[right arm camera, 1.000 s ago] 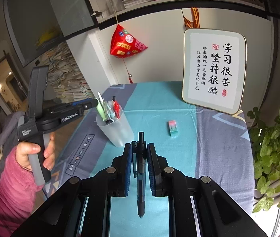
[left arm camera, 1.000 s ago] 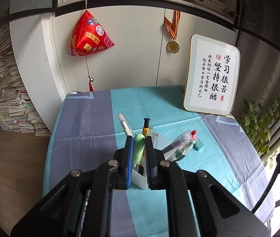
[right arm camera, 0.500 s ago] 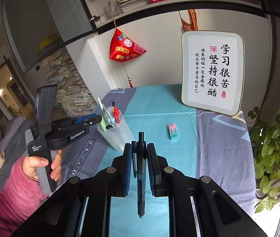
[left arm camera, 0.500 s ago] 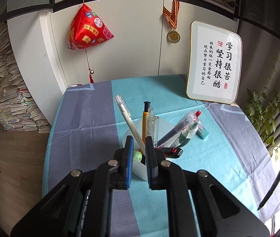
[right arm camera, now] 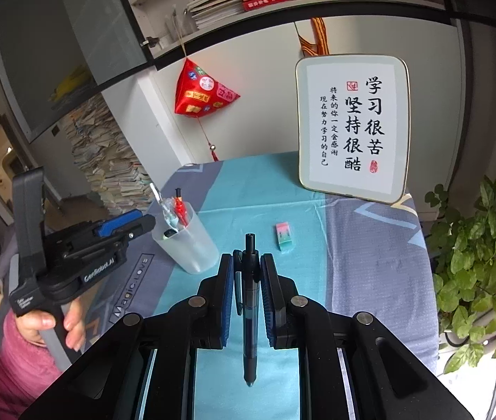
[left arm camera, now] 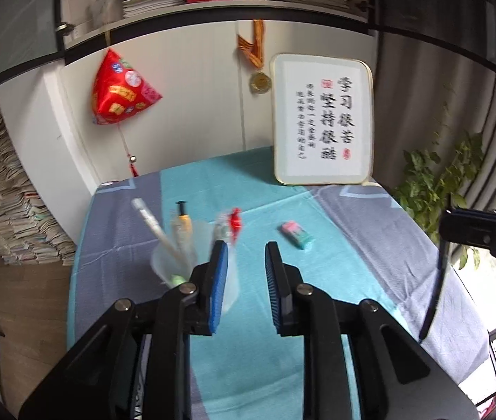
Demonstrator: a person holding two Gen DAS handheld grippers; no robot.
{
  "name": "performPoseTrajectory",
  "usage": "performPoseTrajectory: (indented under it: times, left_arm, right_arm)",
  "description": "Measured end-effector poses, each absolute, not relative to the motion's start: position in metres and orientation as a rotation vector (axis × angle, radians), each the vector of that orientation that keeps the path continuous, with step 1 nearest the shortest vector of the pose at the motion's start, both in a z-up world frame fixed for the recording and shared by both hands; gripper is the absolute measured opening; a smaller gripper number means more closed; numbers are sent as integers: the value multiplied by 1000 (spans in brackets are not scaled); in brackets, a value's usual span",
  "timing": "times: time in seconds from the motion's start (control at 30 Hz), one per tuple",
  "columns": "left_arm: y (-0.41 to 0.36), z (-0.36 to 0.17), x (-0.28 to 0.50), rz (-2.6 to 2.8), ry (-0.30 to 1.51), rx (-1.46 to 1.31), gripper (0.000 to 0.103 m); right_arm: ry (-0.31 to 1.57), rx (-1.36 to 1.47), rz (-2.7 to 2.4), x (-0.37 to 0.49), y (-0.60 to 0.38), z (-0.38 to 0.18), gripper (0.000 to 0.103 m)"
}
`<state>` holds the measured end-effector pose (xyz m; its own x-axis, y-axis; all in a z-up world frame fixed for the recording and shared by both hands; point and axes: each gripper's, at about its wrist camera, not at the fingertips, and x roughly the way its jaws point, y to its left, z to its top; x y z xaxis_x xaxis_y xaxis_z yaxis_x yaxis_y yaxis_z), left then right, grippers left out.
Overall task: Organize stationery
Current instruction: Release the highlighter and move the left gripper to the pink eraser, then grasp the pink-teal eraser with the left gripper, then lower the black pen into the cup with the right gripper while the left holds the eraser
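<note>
Two readable marks: "GenRobot.AI" on left gripper (right arm camera: 122, 225), "Magic.LOVE" on tablecloth (right arm camera: 132, 287).

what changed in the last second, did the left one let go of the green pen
Yes. The left hand-held gripper dropped the green pen into the cup, its jaws have just been opening, now empty, and it swung off the cup. The right hand-held gripper kept clamping the dark pen; eraser unmoved.

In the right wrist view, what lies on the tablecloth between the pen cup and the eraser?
Nothing: in the right wrist view the teal tablecloth between the pen cup and the eraser is bare.
</note>
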<state>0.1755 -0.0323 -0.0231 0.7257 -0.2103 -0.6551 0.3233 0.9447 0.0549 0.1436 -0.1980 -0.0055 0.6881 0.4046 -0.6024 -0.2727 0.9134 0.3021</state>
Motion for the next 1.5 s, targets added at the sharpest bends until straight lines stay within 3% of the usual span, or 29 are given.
performPoseTrajectory:
  times: [0.27, 0.43, 0.63, 0.7, 0.8, 1.23, 1.5]
  left_arm:
    - [-98, -80, 245, -301, 913, 71, 21]
    - [-124, -105, 288, -177, 935, 163, 35]
    - [-129, -127, 308, -79, 954, 223, 39]
    - [-129, -132, 311, -68, 969, 236, 39]
    - [-124, -136, 314, -129, 999, 167, 18]
    - [-75, -63, 202, -300, 816, 119, 18]
    - [-26, -50, 161, -264, 758, 99, 18]
  right_arm:
    - [693, 189, 288, 145, -217, -3, 16]
    - [705, 193, 255, 150, -231, -6, 16]
    - [719, 215, 258, 157, -238, -14, 16]
    - [721, 219, 258, 157, -240, -16, 16]
    - [722, 221, 256, 157, -241, -16, 16]
    - [671, 207, 293, 153, -223, 7, 16]
    - [647, 187, 373, 162, -179, 27, 16]
